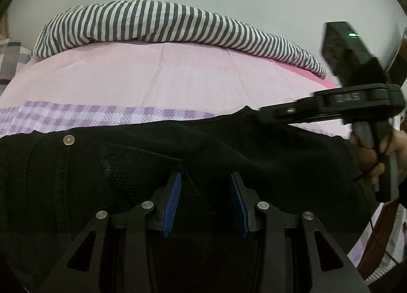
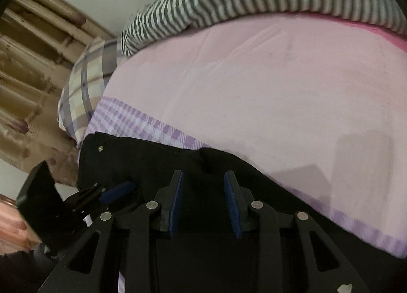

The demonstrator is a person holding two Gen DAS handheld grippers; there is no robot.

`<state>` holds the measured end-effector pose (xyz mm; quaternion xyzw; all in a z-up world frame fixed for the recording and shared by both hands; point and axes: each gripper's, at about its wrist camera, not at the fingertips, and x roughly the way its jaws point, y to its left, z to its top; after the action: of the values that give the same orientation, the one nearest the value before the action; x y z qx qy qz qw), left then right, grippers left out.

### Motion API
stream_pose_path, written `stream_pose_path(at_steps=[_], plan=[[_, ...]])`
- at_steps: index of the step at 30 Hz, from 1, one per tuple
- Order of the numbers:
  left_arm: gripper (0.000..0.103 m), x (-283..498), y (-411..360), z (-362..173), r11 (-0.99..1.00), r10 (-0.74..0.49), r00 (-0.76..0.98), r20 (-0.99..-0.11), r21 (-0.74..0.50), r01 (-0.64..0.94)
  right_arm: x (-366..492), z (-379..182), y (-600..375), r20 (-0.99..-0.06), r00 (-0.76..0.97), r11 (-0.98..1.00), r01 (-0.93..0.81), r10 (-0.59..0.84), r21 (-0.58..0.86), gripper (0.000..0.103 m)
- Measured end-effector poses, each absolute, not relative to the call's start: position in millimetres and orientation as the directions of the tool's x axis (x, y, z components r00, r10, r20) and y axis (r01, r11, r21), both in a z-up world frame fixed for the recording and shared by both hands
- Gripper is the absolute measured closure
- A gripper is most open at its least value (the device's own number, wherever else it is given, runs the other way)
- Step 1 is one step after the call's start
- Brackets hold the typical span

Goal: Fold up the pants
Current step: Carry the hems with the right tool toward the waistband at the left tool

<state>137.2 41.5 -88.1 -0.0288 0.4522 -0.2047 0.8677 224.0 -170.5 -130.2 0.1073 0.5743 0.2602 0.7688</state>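
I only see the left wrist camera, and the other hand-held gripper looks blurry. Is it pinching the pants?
Observer: No. In the right wrist view, the right hand-held gripper has its blue pads apart above the black pants, pinching nothing.
Operator: What's beyond the button end?
Observer: There are brown wooden slats behind a plaid pillow.
Operator: Where's my gripper from there?
Observer: The left hand-held gripper is at lower left, one blue pad over the pants near the metal button.
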Motion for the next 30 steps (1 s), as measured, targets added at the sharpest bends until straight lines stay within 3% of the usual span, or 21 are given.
stream_pose_path(at_steps=[4,6,7,18,21,23,25,30], plan=[[0.062,138.9,44.9,-88.5,0.907,-0.403,0.498,-0.768,-0.265,0.327,230.5,-133.2,-158.8,-0.808,0.139,0.8,-0.313,0.572,0.512,0.068],[0.062,138.9,45.5,-87.2,0.907,-0.405,0.495,-0.769,-0.269,0.324,230.0,-128.1,-152.5,-0.81,0.181,0.808,-0.341,0.558,0.481,0.086],[0.062,139.1,45.2,-86.1,0.908,-0.403,0.497,-0.768,-0.266,0.324,231.9,-125.1,-154.9,-0.804,0.197,0.81,-0.331,0.562,0.484,0.09],[0.062,135.7,54.6,-95.6,0.906,-0.411,0.499,-0.763,-0.282,0.315,245.7,-142.9,-154.6,-0.82,0.254,0.852,-0.27,0.513,0.449,0.094],[0.062,135.3,52.5,-95.6,0.911,-0.396,0.502,-0.769,-0.26,0.321,244.0,-135.4,-158.8,-0.82,0.289,0.867,-0.234,0.494,0.439,0.078],[0.062,133.6,48.8,-94.9,0.919,-0.371,0.508,-0.777,-0.225,0.325,239.7,-124.3,-166.3,-0.812,0.341,0.88,-0.208,0.475,0.427,0.059],[0.062,133.3,45.8,-93.1,0.926,-0.347,0.511,-0.787,-0.203,0.317,229.2,-110.0,-178.1,-0.793,0.394,0.885,-0.195,0.465,0.423,0.052],[0.06,124.8,39.2,-84.4,0.934,-0.323,0.526,-0.786,-0.176,0.31,191.8,-89.6,-222.5,-0.773,0.449,0.889,-0.133,0.449,0.439,0.052]])
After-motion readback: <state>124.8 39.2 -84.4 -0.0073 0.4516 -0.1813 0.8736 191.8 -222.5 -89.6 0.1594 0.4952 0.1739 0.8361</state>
